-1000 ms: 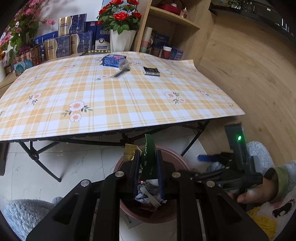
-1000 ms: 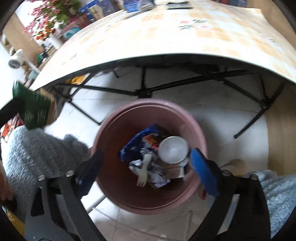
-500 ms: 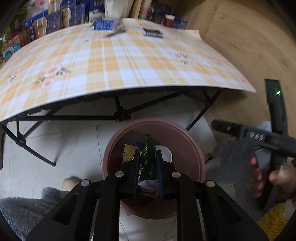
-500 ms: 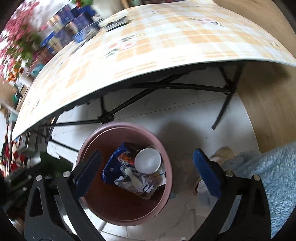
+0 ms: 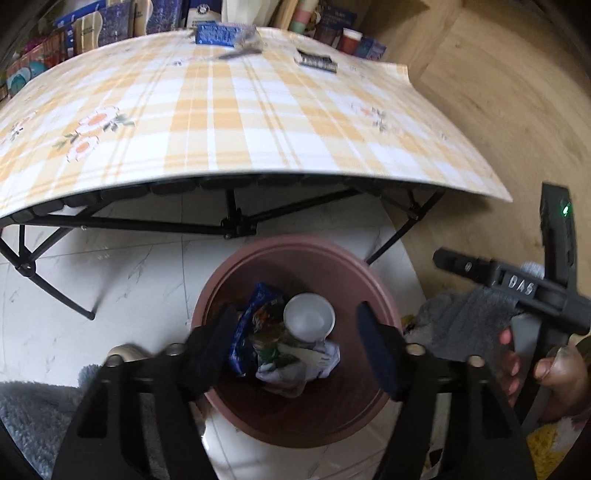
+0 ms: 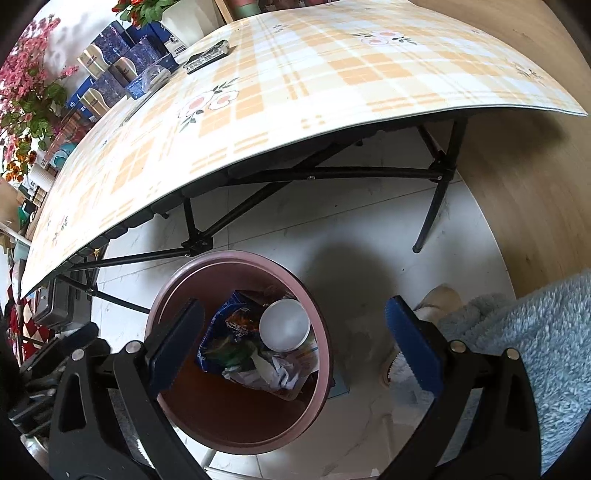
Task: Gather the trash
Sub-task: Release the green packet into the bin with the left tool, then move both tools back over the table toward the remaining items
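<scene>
Pink plastic trash bin point(image 5: 295, 421) sits on the floor under our plaid-topped table point(image 5: 236, 122), with wrappers point(image 6: 236, 332) and a white cup point(image 6: 284, 325) inside. We hold our left gripper point(image 5: 299, 350) and right gripper point(image 6: 291, 350) over it, tongs spread apart, empty.

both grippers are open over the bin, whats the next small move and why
Probably lift the left gripper toward the table. Its jaws are open and empty above the bin, which already holds wrappers, while a blue packet and a dark wrapper lie on the far edge.
</scene>
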A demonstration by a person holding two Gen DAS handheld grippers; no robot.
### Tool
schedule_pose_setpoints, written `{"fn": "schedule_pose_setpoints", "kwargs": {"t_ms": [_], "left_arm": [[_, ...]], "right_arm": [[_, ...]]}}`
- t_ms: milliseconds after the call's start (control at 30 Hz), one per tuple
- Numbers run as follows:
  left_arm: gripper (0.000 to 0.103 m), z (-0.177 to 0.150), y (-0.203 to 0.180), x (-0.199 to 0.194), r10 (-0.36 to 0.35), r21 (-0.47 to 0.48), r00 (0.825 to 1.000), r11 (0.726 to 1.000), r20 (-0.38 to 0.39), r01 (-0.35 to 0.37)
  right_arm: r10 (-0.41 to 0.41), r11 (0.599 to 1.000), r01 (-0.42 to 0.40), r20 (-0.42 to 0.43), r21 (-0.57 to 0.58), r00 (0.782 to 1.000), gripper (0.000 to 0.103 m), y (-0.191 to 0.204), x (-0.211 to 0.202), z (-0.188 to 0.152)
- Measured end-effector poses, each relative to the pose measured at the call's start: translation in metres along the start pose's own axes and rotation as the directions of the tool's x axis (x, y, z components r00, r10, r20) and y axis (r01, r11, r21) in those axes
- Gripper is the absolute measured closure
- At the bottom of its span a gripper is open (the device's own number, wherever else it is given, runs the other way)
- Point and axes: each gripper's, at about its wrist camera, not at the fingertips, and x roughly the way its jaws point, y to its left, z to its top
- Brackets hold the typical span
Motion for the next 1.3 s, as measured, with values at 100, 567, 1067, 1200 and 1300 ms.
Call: {"fn": "schedule_pose_setpoints", "kwargs": {"t_ms": [100,567,1067,1200,1300], "left_arm": [[0.020,0.004,0.001,-0.013,0.010,-0.018,0.997,1.000,0.071,-0.008],[0.008,0.050,-0.011,-0.085,0.149,0.054,0.907,0.981,0.393,-0.185],[0.008,0.089,0.019,-0.105,0.175,0.005,0.885,0.980,0.432,-0.197],[0.008,0.095,0.025,-0.101,0.183,0.003,0.889,0.979,0.420,-0.203],[0.008,0.101,0.029,-0.097,0.183,-0.001,0.894,0.980,0.409,-0.200]], "right_arm": [[0.005,1.000,-0.005,0.015,-0.017,1.000,0.006,0.003,-0.002,0.000],[0.108,0.950,-0.043,0.195,-0.310,0.975,0.006,0.062,-0.057,0.033],[0.079,0.945,-0.003,0.220,-0.328,0.972,0.006,0.066,-0.059,0.080],[0.068,0.949,0.004,0.217,-0.317,0.974,0.006,0.063,-0.053,0.092],[0.063,0.950,0.008,0.219,-0.313,0.974,0.006,0.063,-0.049,0.098]]}}
